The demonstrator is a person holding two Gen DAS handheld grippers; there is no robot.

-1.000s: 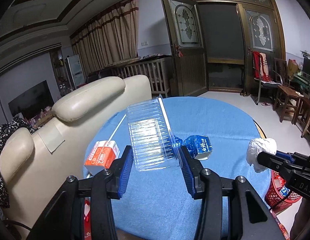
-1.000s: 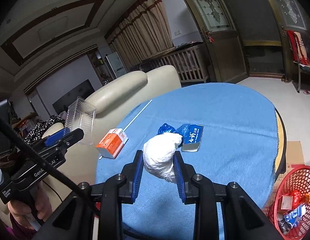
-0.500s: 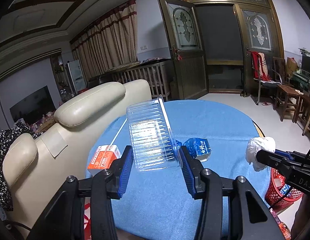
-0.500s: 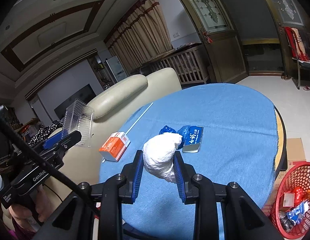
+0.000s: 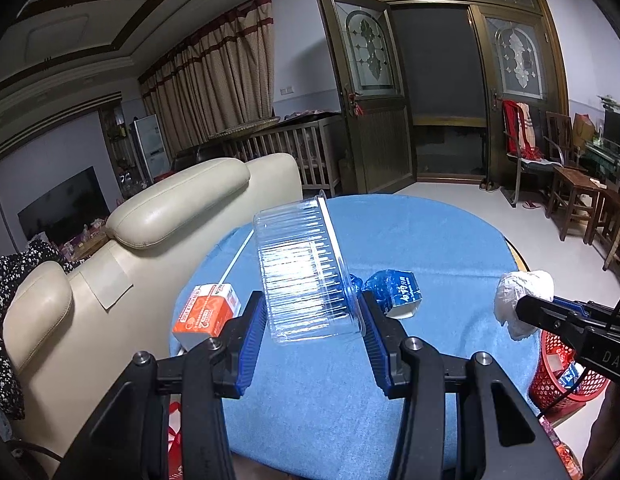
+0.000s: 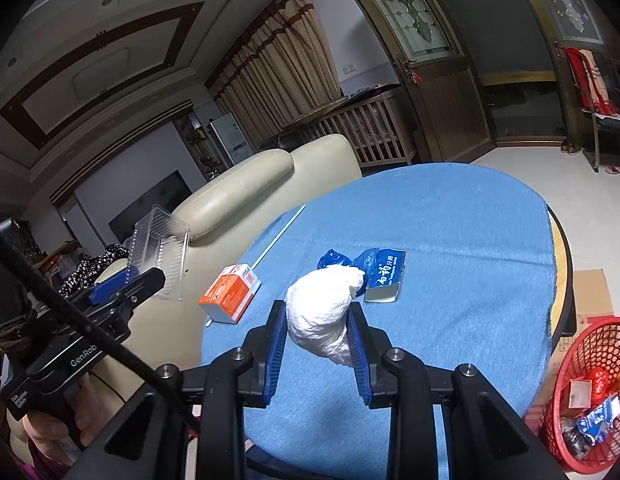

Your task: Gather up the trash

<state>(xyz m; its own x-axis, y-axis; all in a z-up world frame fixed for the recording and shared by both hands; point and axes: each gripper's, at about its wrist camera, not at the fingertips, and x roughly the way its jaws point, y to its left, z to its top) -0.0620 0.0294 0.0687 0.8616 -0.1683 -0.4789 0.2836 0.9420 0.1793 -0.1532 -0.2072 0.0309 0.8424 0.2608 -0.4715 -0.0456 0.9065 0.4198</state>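
**Both grippers loaded above the blue table**

We see the left gripper (image 5: 313,316) clamped on a clear ribbed plastic container (image 5: 304,268), its blue pads pressing the container's two sides — the box is lifted off the table and tilts away from the camera. The right gripper (image 6: 317,326) is closed tight on a crumpled white wad (image 6: 324,312), held clear of the cloth as well.

On the round table with its blue cloth (image 6: 450,248) three pieces lie near each other: an orange and white carton (image 6: 230,294) near the left edge, a thin white stick (image 6: 276,238) running from the carton toward the sofa side, and a blue wrapper (image 6: 380,270) around the middle. A cream sofa (image 5: 170,216) stands just beside the table. On the floor to the right sits a red mesh basket (image 6: 590,364) — some trash lies in it.
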